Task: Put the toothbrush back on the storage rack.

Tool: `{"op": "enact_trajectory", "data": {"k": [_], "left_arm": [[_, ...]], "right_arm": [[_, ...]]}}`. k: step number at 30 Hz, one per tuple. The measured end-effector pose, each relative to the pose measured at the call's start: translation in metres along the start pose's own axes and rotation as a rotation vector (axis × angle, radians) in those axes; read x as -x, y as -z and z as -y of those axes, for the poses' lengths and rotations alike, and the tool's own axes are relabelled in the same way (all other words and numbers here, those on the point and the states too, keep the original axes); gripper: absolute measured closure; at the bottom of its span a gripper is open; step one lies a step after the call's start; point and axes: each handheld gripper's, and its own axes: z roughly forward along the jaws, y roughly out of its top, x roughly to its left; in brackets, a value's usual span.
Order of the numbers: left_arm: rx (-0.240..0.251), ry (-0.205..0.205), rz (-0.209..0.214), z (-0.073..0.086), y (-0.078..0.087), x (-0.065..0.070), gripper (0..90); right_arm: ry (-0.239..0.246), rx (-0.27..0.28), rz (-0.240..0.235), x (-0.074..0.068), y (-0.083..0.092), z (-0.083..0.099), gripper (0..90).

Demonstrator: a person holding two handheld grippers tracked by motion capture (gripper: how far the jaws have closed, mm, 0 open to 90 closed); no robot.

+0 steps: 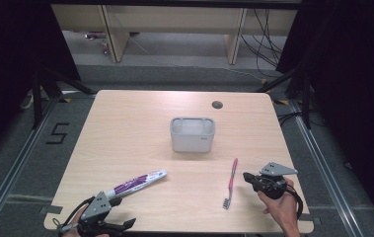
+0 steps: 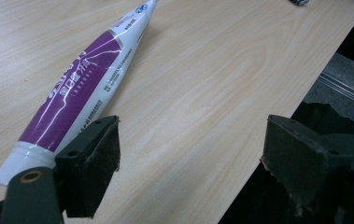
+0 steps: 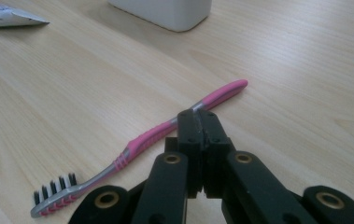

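left fingers point(image 2: 191, 163) wide, empty | right fingers point(image 3: 201, 126) closed beside toothbrush point(image 3: 142, 140)

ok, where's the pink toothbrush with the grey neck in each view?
High view: pink toothbrush lies lower right of centre, left of the right gripper.
Left gripper view: I can't make it out.
Right gripper view: it lies diagonally across the middle, just beyond the shut jaws.
Shared landmark: white rectangular holder.

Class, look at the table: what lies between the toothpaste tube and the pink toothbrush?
Nothing: in the high view, bare wood separates the toothpaste tube from the toothbrush.
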Motion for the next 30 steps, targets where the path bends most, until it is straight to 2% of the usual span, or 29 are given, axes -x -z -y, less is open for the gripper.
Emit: {"op": "enact_trajectory", "data": {"k": [3,5,6,7,8,10,11,12,14,15,16,17,18,19,26,29,30], "left_arm": [[0.001,-0.002,0.001,0.000,0.000,0.000,18.4],[0.002,0.000,0.000,0.000,0.000,0.000,18.4],[0.002,0.000,0.000,0.000,0.000,0.000,18.4],[0.001,0.000,0.001,0.001,0.000,0.000,18.4],[0.001,-0.001,0.001,0.000,0.000,0.000,18.4],[0.000,0.002,-0.002,0.000,0.000,0.000,18.4],[0.000,0.002,-0.002,0.000,0.000,0.000,18.4],[0.009,0.001,0.002,0.001,-0.001,0.000,18.4],[0.010,0.005,0.004,0.001,-0.001,0.000,18.4],[0.010,0.006,0.004,0.001,-0.001,0.000,18.4],[0.011,0.006,0.005,0.001,-0.001,0.000,18.4],[0.011,0.004,0.005,0.001,-0.001,0.000,18.4],[0.011,0.003,0.005,0.001,-0.001,0.000,18.4],[0.010,0.004,0.005,0.001,-0.001,0.000,18.4],[0.007,0.002,0.005,0.001,-0.001,0.000,18.4],[0.003,-0.003,0.006,0.001,0.000,0.000,18.4],[0.006,0.000,0.006,0.001,-0.001,0.000,18.4]], "right_arm": [[0.010,0.003,0.013,0.001,-0.003,-0.003,88.9],[0.015,-0.006,-0.004,0.002,-0.006,-0.006,88.9],[-0.022,-0.014,0.010,-0.001,-0.006,-0.007,88.9],[0.033,0.002,0.018,0.003,-0.008,-0.009,88.9],[-0.001,-0.015,0.010,0.001,-0.009,-0.010,88.9],[-0.001,-0.011,0.013,0.001,-0.012,-0.012,88.9],[0.024,0.000,0.022,0.004,-0.014,-0.013,88.9],[-0.013,-0.019,0.019,0.001,-0.014,-0.014,88.9],[0.037,0.001,0.030,0.005,-0.018,-0.017,88.9],[0.020,-0.002,0.011,0.005,-0.020,-0.018,88.9],[0.010,-0.004,0.029,0.005,-0.020,-0.019,88.9],[0.031,0.001,0.027,0.006,-0.023,-0.020,88.8],[0.008,-0.012,0.018,0.005,-0.024,-0.020,88.9],[0.037,-0.009,0.029,0.007,-0.026,-0.021,88.8],[0.035,-0.017,0.030,0.008,-0.036,-0.031,88.6],[0.048,-0.026,0.034,0.007,-0.044,-0.034,88.6],[0.070,-0.029,0.039,0.008,-0.046,-0.035,88.6]]}}
